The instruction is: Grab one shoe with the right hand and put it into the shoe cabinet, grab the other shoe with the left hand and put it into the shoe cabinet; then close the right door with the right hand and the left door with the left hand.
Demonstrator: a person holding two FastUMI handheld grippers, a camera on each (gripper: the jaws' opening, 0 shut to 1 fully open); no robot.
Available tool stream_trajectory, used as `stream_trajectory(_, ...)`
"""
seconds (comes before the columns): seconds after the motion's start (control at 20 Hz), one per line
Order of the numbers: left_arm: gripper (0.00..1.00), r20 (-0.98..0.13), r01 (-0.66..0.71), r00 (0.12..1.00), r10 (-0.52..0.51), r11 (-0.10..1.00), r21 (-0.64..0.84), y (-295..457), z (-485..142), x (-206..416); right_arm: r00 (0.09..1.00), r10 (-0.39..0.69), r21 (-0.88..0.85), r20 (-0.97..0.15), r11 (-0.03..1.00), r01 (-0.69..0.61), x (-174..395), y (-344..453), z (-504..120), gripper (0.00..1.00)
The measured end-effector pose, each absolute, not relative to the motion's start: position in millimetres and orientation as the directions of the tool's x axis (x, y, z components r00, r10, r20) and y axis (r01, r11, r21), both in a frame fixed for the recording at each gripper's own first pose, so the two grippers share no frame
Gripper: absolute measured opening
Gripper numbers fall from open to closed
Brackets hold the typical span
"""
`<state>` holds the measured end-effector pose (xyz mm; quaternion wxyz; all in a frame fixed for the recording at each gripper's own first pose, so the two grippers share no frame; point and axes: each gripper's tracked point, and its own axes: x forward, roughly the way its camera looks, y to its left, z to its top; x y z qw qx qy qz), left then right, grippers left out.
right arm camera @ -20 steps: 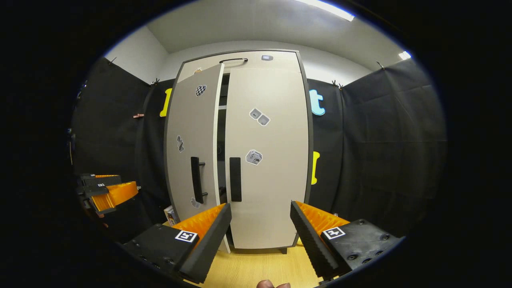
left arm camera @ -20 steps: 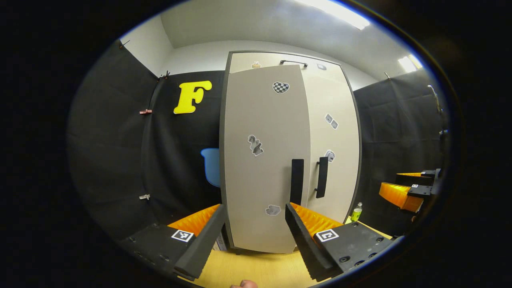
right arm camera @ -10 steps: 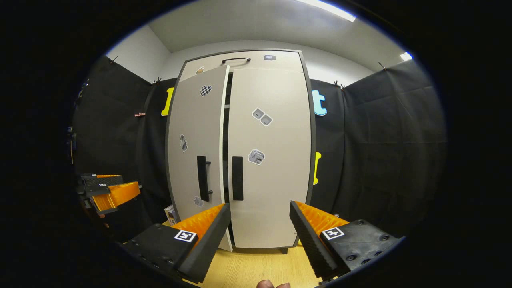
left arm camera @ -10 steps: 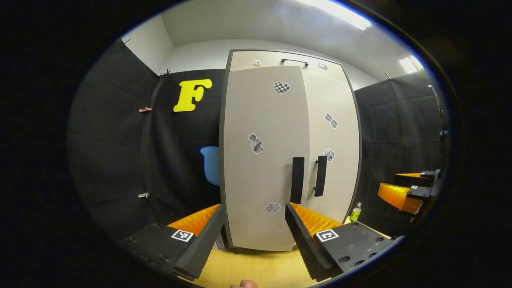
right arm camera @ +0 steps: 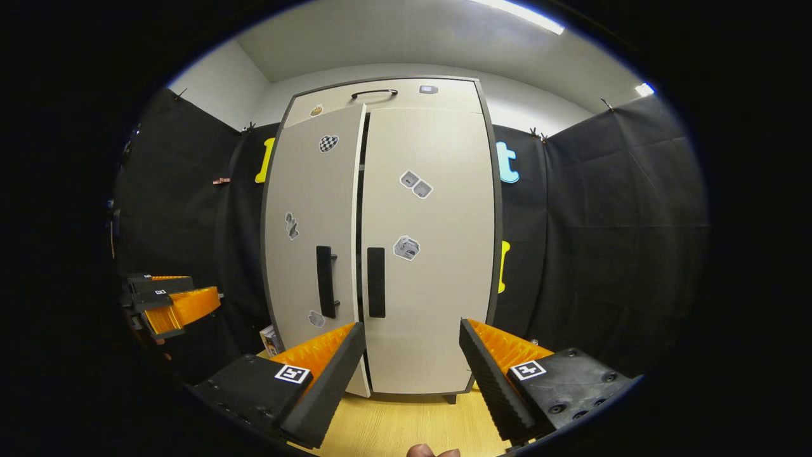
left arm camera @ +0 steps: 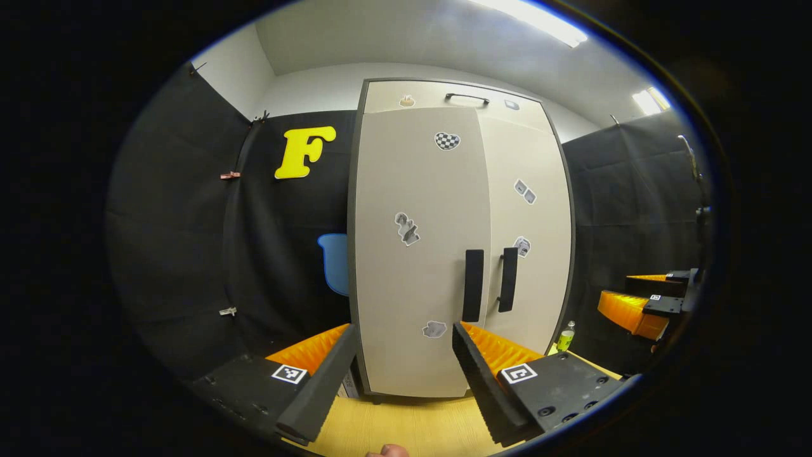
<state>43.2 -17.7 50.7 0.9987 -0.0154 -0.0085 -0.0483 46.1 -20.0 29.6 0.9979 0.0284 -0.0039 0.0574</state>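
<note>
Cabinet: tall, pale beige fronts in a dark grey frame, standing on the wood floor against the black cloth wall. A top panel with a black handle is seen above the two doors.

Right door: seen flush with the frame in the right gripper view. Black vertical handle near its inner edge; two grey stickers on the face.

Left door: slightly ajar in the right gripper view, with a dark gap along the meeting edge and its lower corner standing out in front of the right door. In the left gripper view the left door is seen nearly square-on, covering most of its half. Black bar handle, checkered sticker near the top, two more stickers lower down.

Shoes: not seen; cabinet interior is hidden behind the doors.

Left gripper: jaws spread wide, nothing held. The left door's lower part is framed between them but farther off; no contact is seen.

Right gripper: jaws likewise parted and empty. The lower right door sits between them, well apart from the fingers.

Each gripper is also seen off to the side in the other's view: left gripper at far left of the right gripper view, right gripper at far right of the left gripper view.

A small green bottle stands near the cabinet's right foot. A boxy item by the left foot is too small to identify.
</note>
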Motion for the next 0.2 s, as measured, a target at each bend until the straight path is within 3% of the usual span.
stream_trajectory(0.1, 0.98, 0.017, 0.092, 0.996, -0.092, 0.995, -0.027, -16.6, 50.9, 45.1, 0.993, 0.120, 0.058, 0.009, 0.991, -0.120, 46.6, -18.0, 28.5, 0.98)
stream_trajectory(0.2, 0.95, 0.016, 0.092, 0.996, -0.092, 0.995, -0.027, -17.9, 50.4, 44.3, 0.992, 0.125, 0.054, 0.011, 0.991, -0.126, 46.0, -16.1, 28.9, 0.98)
